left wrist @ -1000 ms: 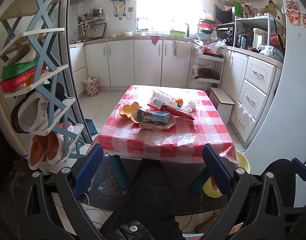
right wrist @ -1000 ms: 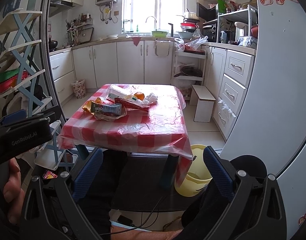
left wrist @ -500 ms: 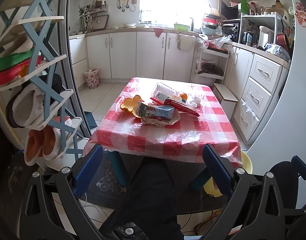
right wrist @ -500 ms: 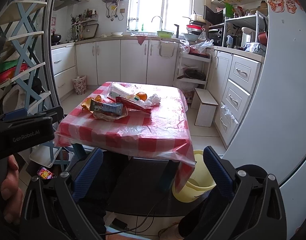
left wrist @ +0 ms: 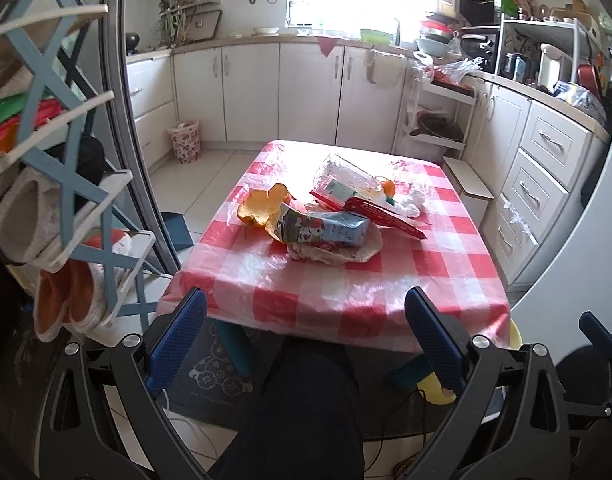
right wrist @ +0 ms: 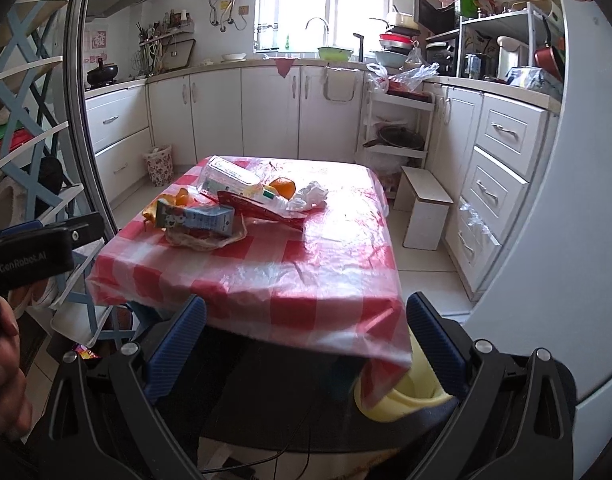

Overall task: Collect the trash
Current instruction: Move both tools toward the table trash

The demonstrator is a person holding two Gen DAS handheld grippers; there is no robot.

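A heap of trash lies on a low table with a red-and-white checked cover [left wrist: 345, 288] [right wrist: 325, 256]: a blue drink carton [left wrist: 325, 230] [right wrist: 198, 218] on a crumpled wrapper [left wrist: 337, 252], orange peel [left wrist: 262, 206], a clear plastic bottle [left wrist: 345, 180] [right wrist: 234, 178], a red flat packet [left wrist: 385, 216] [right wrist: 262, 208], a white tissue [right wrist: 311, 196] and an orange [right wrist: 284, 186]. My left gripper [left wrist: 306, 344] is open, short of the table's near edge. My right gripper [right wrist: 306, 344] is open too, near the table's front right corner. Both hold nothing.
A yellow bin [right wrist: 401, 392] [left wrist: 437, 388] stands on the floor under the table's right corner. A shoe rack [left wrist: 66, 200] is at the left, white drawers [left wrist: 537, 188] at the right, a small stool [right wrist: 425, 208] beyond the table. A person's dark-clothed leg [left wrist: 306, 408] is below.
Both grippers have moved forward and up toward the table, which looks larger now. Both stayed open and the trash has not moved.
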